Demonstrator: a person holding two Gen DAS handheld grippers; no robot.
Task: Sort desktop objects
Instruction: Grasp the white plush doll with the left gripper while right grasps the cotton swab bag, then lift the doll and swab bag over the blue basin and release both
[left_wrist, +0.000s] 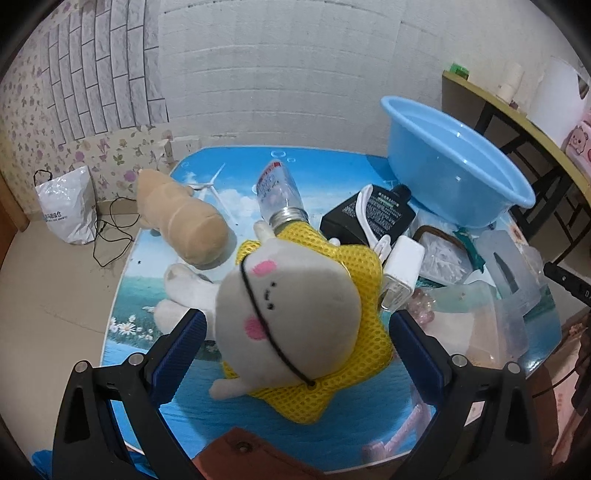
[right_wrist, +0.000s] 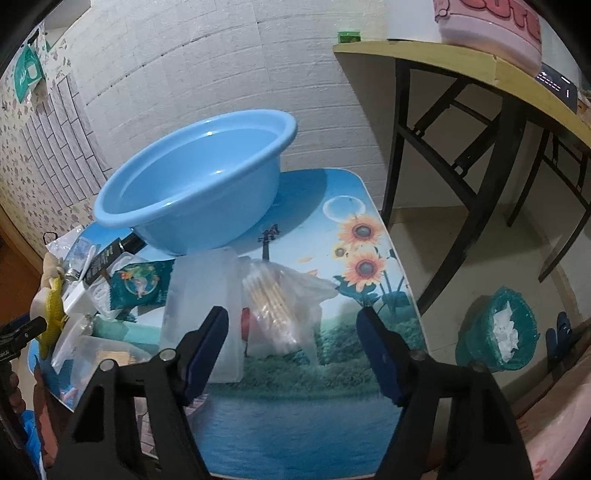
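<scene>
Left wrist: left gripper (left_wrist: 298, 341) gapes around plush toy (left_wrist: 288, 317), pads not pressing; I'd centre, then squeeze. Right gripper (right_wrist: 291, 350) open, empty.

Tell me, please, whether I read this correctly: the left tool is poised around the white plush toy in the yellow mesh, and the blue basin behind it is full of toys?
Not quite. The left tool does straddle the white plush toy, but the blue basin is empty; nothing lies inside it, as the right wrist view shows best.
</scene>
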